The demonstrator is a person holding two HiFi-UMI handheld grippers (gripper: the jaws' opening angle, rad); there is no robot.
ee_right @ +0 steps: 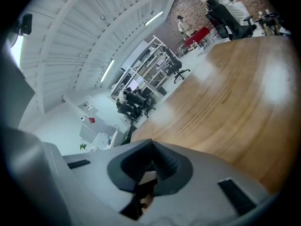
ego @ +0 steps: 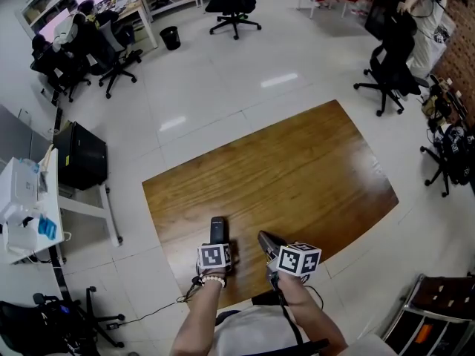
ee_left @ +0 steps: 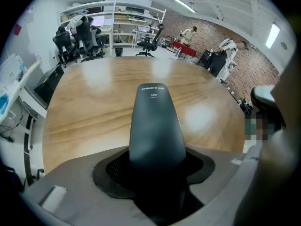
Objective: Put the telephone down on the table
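Black telephone [ego: 217, 231] sitting squeezed in left tongs [ego: 217, 243], poking out forward over near edge of wooden bench [ego: 297, 169]. Cannot tell if touching bench. Right tongs [ego: 269, 245] hanging just beside, pinched together, holding nothing. Office chairs [ego: 234, 6] standing far off on white floor [ego: 223, 87].

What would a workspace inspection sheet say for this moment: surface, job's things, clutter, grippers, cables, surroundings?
Surface: wooden table, glossy, with light reflections.
Job's things: black telephone, held at the table's near edge; whether it touches the wood cannot be told.
Clutter: nothing seen on the table.
Grippers: left gripper shut on the telephone; right gripper shut, nothing between its jaws.
Cables: floor cable trailing left of the person.
Surroundings: office chairs, black bin, white side desk, seated people at far desks.
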